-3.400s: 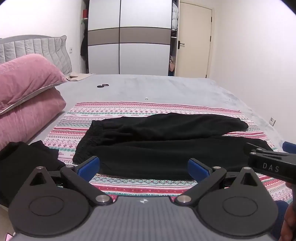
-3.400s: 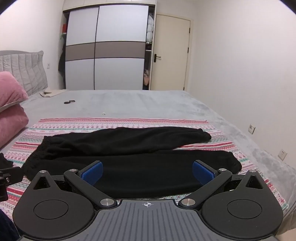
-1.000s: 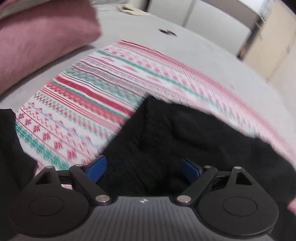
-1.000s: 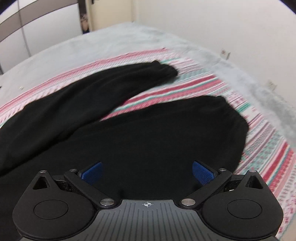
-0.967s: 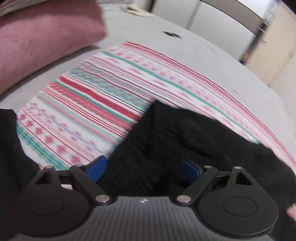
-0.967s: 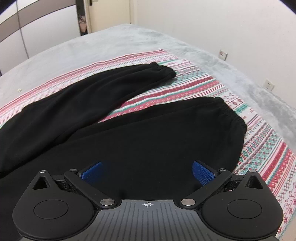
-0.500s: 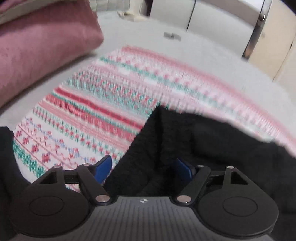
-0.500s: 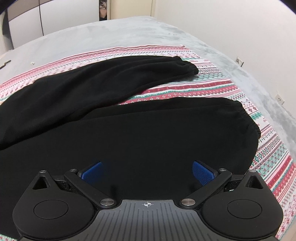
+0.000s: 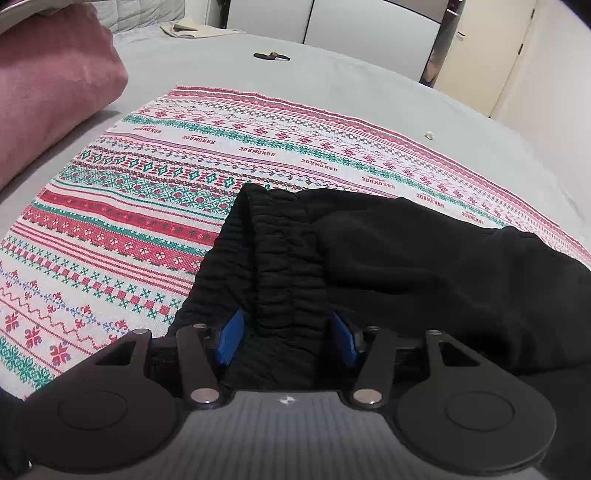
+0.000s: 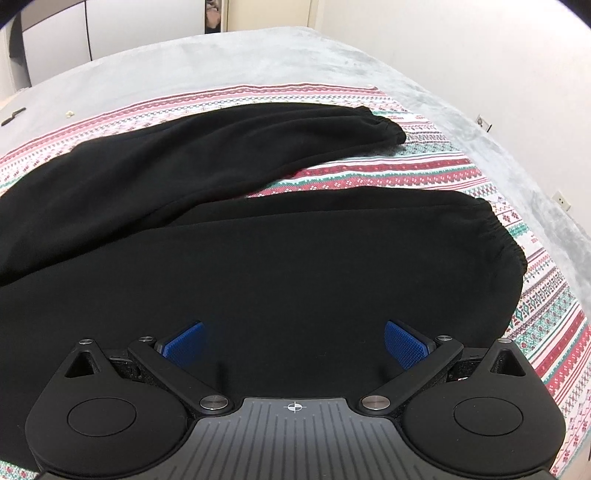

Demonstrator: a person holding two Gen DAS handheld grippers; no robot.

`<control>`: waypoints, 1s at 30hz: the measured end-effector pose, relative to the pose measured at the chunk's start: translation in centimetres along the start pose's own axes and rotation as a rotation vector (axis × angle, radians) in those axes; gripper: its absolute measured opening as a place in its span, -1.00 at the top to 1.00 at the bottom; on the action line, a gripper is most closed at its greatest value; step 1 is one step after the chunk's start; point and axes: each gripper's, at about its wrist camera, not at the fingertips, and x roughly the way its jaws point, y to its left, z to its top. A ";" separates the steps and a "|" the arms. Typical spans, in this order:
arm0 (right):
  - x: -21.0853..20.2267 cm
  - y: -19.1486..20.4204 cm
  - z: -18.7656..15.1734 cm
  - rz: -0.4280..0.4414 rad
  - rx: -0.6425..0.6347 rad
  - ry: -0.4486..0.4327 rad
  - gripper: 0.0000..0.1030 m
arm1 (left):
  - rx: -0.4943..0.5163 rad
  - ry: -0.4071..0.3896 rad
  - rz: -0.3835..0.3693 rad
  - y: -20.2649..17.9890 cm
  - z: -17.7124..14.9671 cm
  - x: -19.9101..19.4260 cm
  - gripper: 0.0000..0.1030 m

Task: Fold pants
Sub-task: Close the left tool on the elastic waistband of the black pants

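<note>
Black pants [image 9: 406, 266] lie flat on a striped patterned cloth [image 9: 147, 206] on the bed. My left gripper [image 9: 286, 339] sits low at the ribbed waistband [image 9: 288, 258]. Its jaws are closing, and a ridge of waistband cloth stands between the blue pads [image 9: 229, 339]. In the right wrist view the two legs of the pants [image 10: 295, 258] spread apart toward the right. My right gripper [image 10: 293, 343] hangs open over the near leg, short of its gathered cuff [image 10: 506, 236], with nothing between the pads. The far leg's cuff [image 10: 388, 129] lies further back.
A pink pillow [image 9: 48, 92] lies at the left on the grey bedspread [image 9: 332, 85]. A small dark object [image 9: 271, 56] rests further back on the bed. Wardrobe doors [image 9: 369, 26] and a cream door [image 9: 480, 55] stand behind. The wall with sockets [image 10: 484, 122] borders the bed's right side.
My left gripper has sunk toward the waistband and its jaws have narrowed around a ridge of cloth. The right gripper has rolled and come a little closer to the near leg, still wide.
</note>
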 end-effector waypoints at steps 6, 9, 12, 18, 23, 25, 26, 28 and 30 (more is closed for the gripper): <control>0.1 0.2 0.0 0.004 -0.004 0.002 -1.00 | 0.018 -0.013 0.027 -0.5 -0.1 0.0 0.06; 0.1 0.1 -0.2 0.003 0.002 0.002 -1.00 | 0.001 -0.008 0.012 -0.2 -0.2 -0.2 0.02; 0.1 0.0 -0.1 0.006 0.010 0.004 -1.00 | -0.030 -0.016 -0.010 0.4 -0.4 0.2 -0.25; 0.2 0.4 -0.2 0.006 -0.001 0.006 -1.00 | -0.034 -0.028 -0.031 0.1 -0.6 0.2 -0.11; 0.2 0.4 -0.3 0.003 0.001 0.005 -1.00 | -0.078 -0.060 0.030 0.6 -0.1 -1.0 0.49; 0.2 0.2 -0.3 -0.001 0.010 0.005 -1.00 | -0.063 -0.082 0.063 0.3 0.0 -1.5 0.50; 0.3 0.1 -0.3 -0.003 0.014 0.006 -1.00 | -0.059 -0.090 0.070 0.1 0.0 -1.7 0.51; 0.3 0.0 -0.4 -0.005 0.021 0.010 -1.00 | -0.062 -0.095 0.062 0.0 0.0 -2.0 0.51; 0.3 0.0 -0.4 -0.004 0.024 0.009 -1.00 | -0.099 -0.102 0.058 0.5 0.2 -2.8 0.51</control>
